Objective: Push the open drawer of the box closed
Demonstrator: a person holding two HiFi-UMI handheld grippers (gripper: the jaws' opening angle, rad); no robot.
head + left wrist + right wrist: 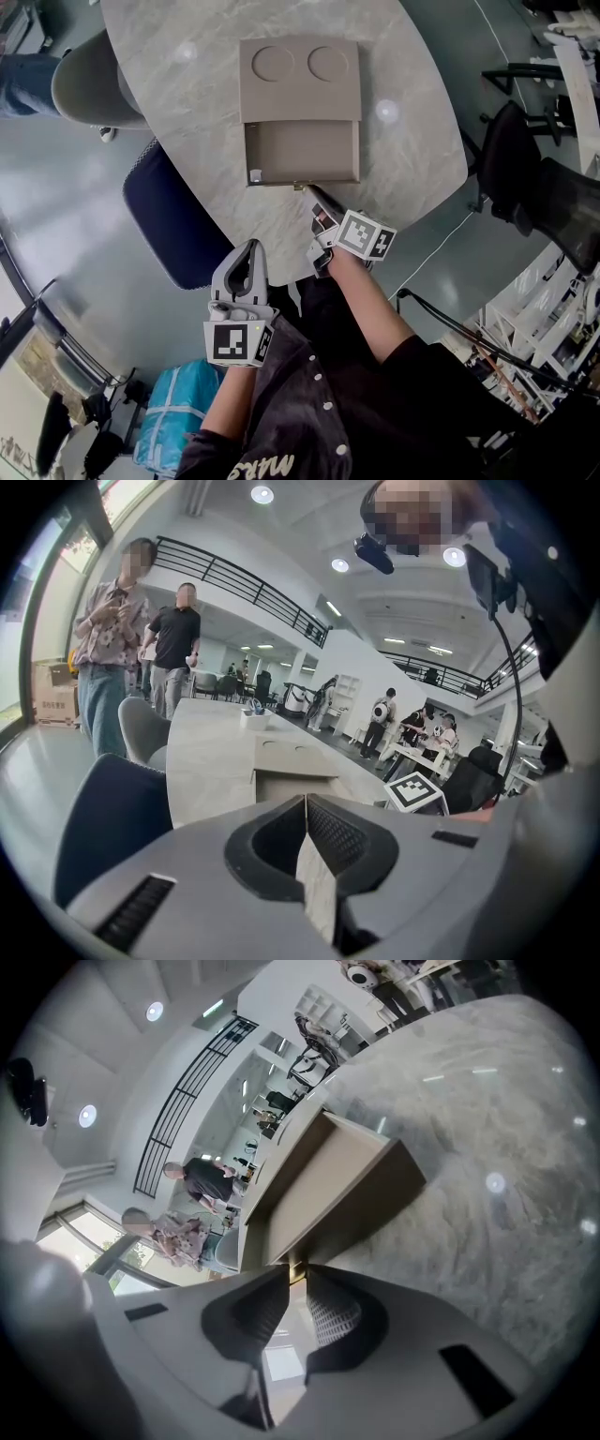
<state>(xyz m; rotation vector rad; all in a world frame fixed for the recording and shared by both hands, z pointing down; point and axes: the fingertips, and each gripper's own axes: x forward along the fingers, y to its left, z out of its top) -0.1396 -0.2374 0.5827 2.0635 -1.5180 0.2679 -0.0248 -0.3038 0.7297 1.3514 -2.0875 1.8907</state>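
A tan box [300, 80] with two round recesses on top sits on the marble table [178, 122]. Its drawer [302, 150] is pulled out toward me and looks empty, apart from a small item in its near-left corner. A small gold knob [300, 186] marks the drawer's front. My right gripper [309, 191] is shut, with its tips right at that knob [296, 1272] on the drawer front [328, 1190]. My left gripper [248, 251] is shut and holds nothing; it is held off the table's near edge and points toward the box [291, 761].
A dark blue chair [169, 220] is tucked in at the table's left edge and a grey chair [94, 84] stands farther back. Black chairs [511, 159] are at the right. Two people [141, 621] stand beyond the table's far left.
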